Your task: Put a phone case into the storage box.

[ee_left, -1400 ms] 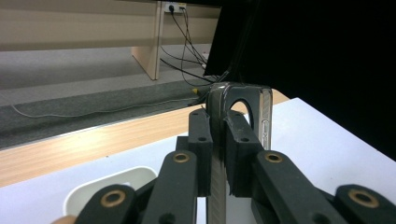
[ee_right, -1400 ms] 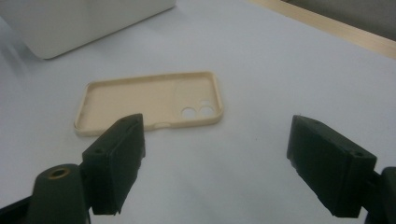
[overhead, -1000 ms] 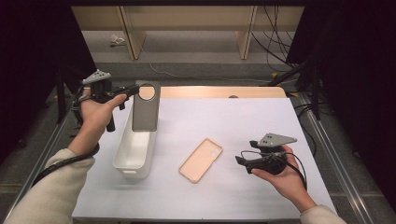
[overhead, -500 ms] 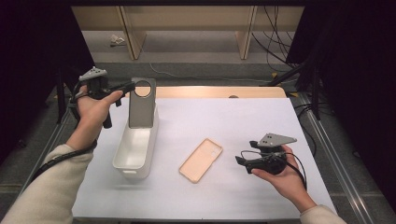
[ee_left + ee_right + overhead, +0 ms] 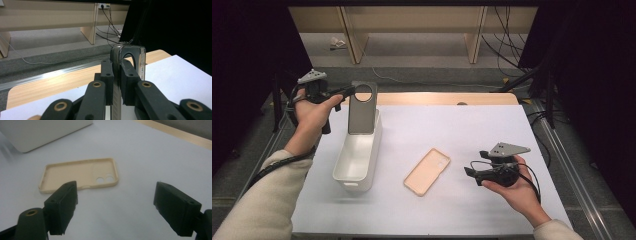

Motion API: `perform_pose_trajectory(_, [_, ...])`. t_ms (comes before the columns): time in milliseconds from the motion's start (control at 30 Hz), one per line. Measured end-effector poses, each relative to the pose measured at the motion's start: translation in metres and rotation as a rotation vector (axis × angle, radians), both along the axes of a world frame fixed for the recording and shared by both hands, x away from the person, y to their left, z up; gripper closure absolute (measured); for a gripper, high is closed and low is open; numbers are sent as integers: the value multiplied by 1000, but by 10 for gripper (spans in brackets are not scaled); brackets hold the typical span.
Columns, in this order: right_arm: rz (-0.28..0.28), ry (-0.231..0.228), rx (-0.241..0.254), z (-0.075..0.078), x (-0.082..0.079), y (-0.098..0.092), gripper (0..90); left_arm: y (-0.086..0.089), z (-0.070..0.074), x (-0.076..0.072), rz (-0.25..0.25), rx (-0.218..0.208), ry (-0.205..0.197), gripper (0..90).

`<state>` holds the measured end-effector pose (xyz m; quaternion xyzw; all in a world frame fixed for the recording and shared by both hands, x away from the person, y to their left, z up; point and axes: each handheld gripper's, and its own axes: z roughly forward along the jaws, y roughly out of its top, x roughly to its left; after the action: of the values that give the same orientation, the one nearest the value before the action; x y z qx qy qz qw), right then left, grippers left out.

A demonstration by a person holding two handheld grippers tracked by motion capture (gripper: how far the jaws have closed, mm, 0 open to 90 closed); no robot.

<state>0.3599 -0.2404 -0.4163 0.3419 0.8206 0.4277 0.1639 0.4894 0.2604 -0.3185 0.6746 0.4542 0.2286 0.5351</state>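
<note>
White table (image 5: 472,130), beige case (image 5: 427,171) beside bin (image 5: 357,160)

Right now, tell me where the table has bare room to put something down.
The widest free patch is the far right of the white table top, between the white bin and the right edge, beyond the beige phone case. The near strip below the beige case is also bare. It is crowded at the left, where the left gripper holds the grey phone case upright over the bin.
</note>
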Motion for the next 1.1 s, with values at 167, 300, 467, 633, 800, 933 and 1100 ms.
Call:
perform_pose_trajectory(167, [3, 2, -3, -1, 0, 0, 204, 2, 0, 3, 6, -1, -1, 819])
perform_pose_trajectory(300, [0, 1, -1, -1, 1, 0, 205, 2, -1, 7, 8, 6, -3, 820])
perform_pose_trajectory(467, [0, 1, 0, -1, 1, 0, 205, 3, -4, 10, 10, 7, -4, 819])
perform_pose_trajectory(633, [-1, 1, 1, -1, 1, -1, 205, 3, -6, 13, 8, 8, -7, 819])
perform_pose_trajectory(800, [-1, 2, 1, -1, 1, -1, 205, 4, -8, 17, 6, 7, -13, 819])
perform_pose_trajectory(933, [-3, -1, 1, -1, 1, -1, 206, 4, -8, 19, 3, 17, -10, 819])
perform_pose_trajectory(1100, [-2, 0, 3, -1, 1, -1, 206, 4, -9, 21, 5, 16, -11, 819])
